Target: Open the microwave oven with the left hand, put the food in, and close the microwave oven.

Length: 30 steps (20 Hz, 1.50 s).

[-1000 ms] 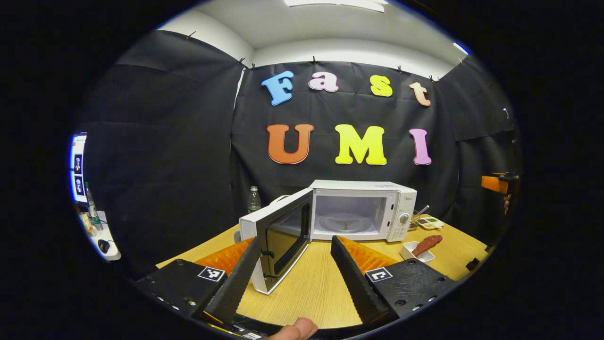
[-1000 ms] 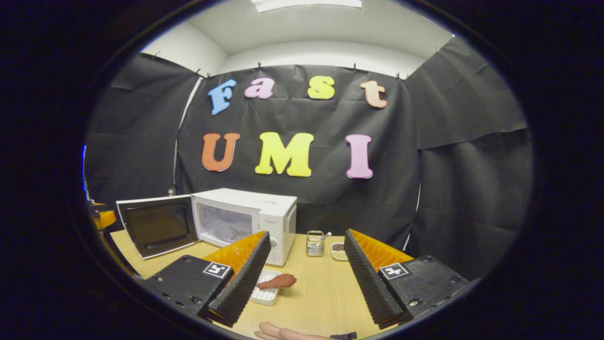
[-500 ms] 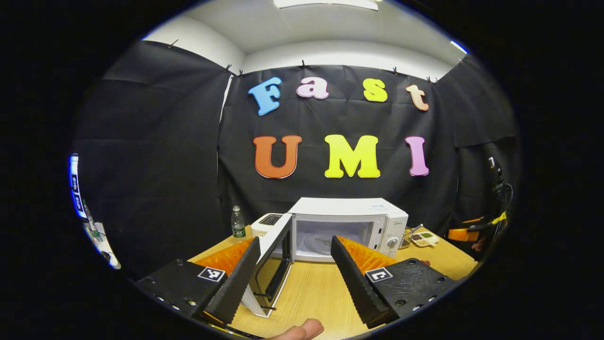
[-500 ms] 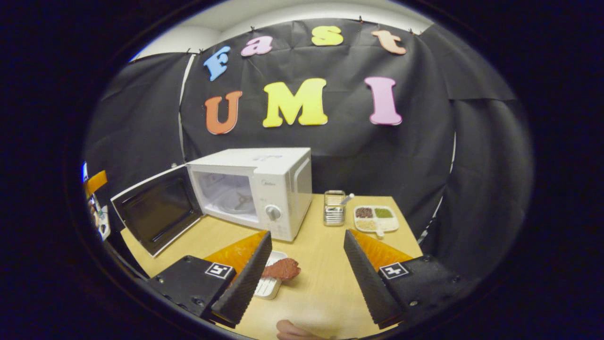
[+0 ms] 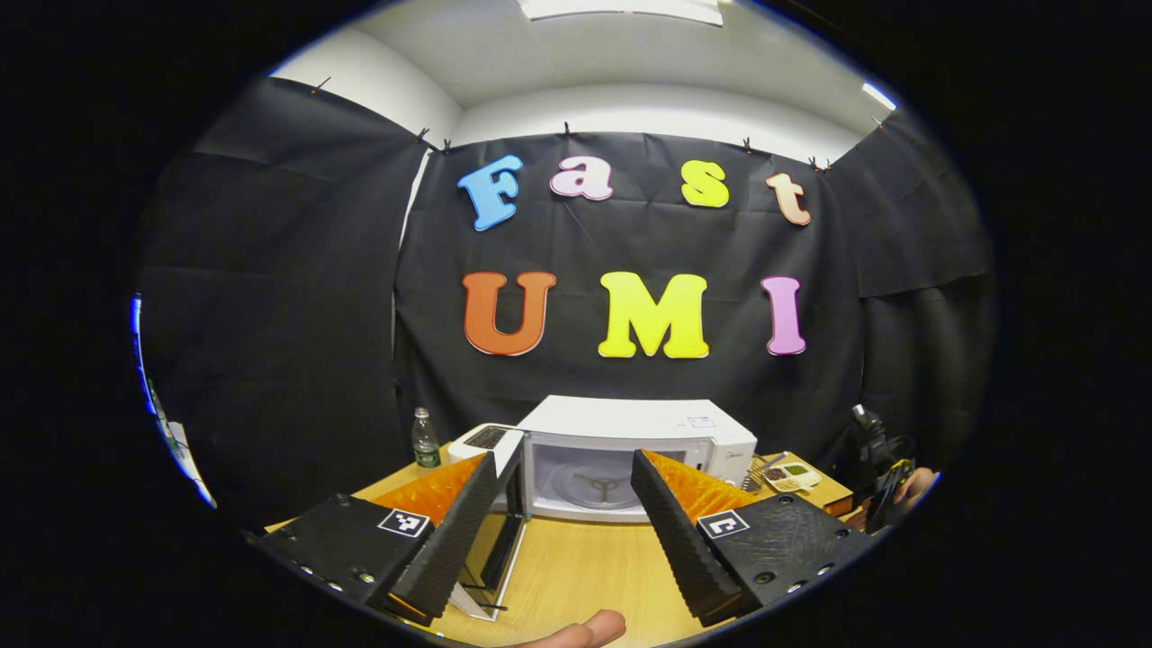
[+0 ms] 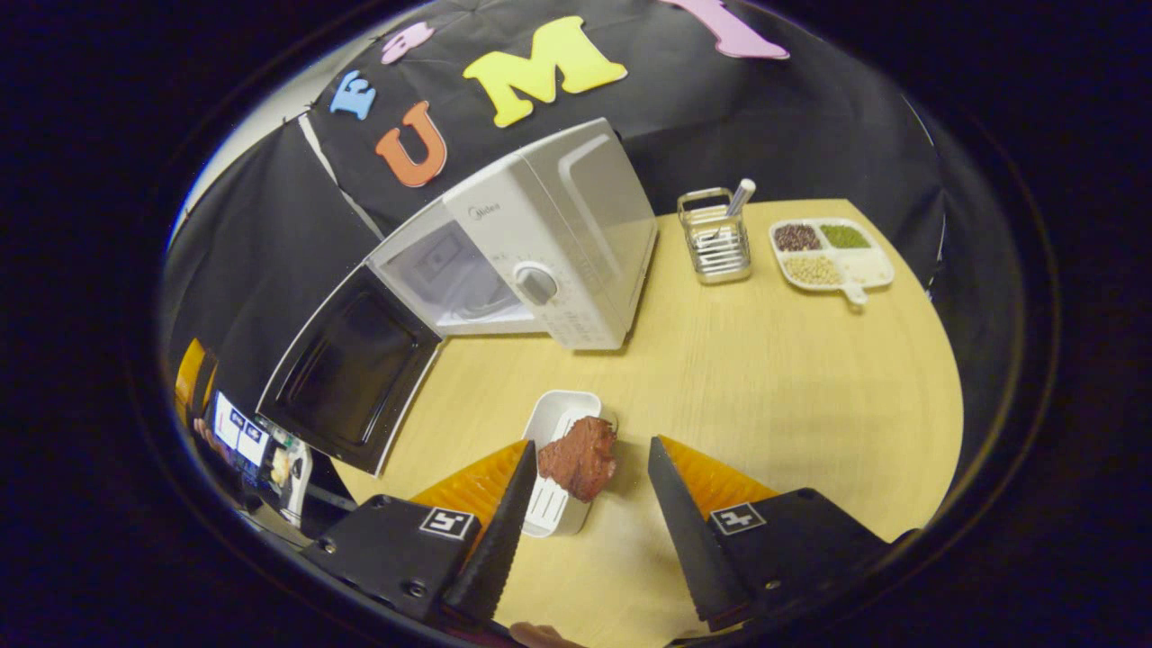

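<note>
The white microwave [image 5: 630, 432] stands at the back of the wooden table, its door [image 5: 499, 540] swung wide open and its glass turntable [image 5: 598, 481] bare. My left gripper [image 5: 558, 540] is open, held back from the door with nothing between its fingers. In the right gripper view the microwave [image 6: 558, 234] and its open door [image 6: 351, 369] lie up and to the left. A red-brown piece of food [image 6: 580, 454] rests on a small white dish [image 6: 558, 432]. My right gripper [image 6: 585, 531] is open, tilted down over it, fingertips either side and just short of the food.
A metal rack with a utensil [image 6: 715, 238] and a divided tray of beans [image 6: 832, 252] sit at the table's [image 6: 792, 378] far right. A water bottle [image 5: 425, 438] and a small white appliance [image 5: 481, 438] stand left of the microwave. A hand [image 5: 913, 486] appears at right.
My right gripper has moved forward and tipped down until the food and dish lie between its fingertips. My left gripper has drawn back from the open door, which stays open.
</note>
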Each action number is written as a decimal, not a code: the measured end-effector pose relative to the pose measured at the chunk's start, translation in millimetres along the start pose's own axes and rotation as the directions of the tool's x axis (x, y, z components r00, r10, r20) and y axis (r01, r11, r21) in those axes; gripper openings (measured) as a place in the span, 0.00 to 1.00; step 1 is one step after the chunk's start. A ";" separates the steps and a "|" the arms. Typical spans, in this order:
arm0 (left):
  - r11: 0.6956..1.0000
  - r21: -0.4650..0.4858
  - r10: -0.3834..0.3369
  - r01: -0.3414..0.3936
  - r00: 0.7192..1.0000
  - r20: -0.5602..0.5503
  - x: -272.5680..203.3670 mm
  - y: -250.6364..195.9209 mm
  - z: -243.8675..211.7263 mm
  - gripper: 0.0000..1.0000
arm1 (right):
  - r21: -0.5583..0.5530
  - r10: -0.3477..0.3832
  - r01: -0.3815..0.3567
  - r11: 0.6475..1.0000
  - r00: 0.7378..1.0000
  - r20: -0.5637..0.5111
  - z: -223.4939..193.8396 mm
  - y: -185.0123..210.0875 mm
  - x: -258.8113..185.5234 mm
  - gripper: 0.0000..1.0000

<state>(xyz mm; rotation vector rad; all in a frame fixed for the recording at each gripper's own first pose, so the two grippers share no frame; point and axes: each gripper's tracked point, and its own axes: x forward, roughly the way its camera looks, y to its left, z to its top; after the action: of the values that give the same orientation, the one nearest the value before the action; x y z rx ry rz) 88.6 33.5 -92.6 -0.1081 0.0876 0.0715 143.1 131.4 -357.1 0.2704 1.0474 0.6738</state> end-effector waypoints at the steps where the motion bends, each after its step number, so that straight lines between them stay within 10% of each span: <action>1: 1.000 -0.015 -0.018 0.018 1.000 0.001 -1.0 -5.6 1.0 0.92 | 0.024 0.019 -0.019 1.000 1.000 -0.020 -4.3 0.1 4.3 0.77; 5: 0.999 -0.007 -0.039 0.039 0.999 -0.025 -5.7 -13.8 -7.3 0.92 | 0.180 0.140 -0.127 0.975 0.988 -0.062 -14.1 12.8 3.4 0.11; 7: 0.999 0.006 -0.049 0.049 0.999 -0.014 -12.9 -18.6 -0.8 0.92 | 0.115 0.093 -0.092 0.989 0.996 -0.009 -9.2 14.1 -9.8 0.00; 18: 0.996 -0.002 -0.087 0.087 0.996 -0.034 -20.0 -5.7 -19.7 0.92 | -0.260 -0.164 0.246 0.934 0.940 0.299 7.2 80.2 -54.7 0.09; 26: 0.998 -0.020 -0.051 0.051 0.999 0.005 -28.7 31.9 -10.2 0.92 | -0.402 -0.147 0.399 0.824 0.836 0.529 29.0 158.7 2.5 0.09; 30: 0.999 -0.040 -0.033 0.034 0.999 0.026 -35.2 46.7 -6.1 0.92 | -0.398 -0.118 0.376 0.837 0.833 0.540 35.1 185.2 50.9 0.09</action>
<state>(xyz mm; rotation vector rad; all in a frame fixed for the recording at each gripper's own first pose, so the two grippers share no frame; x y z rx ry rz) 49.6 76.8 -100.3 -0.1494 0.0589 0.0415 119.1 309.8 -281.4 -0.1454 0.3736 0.5593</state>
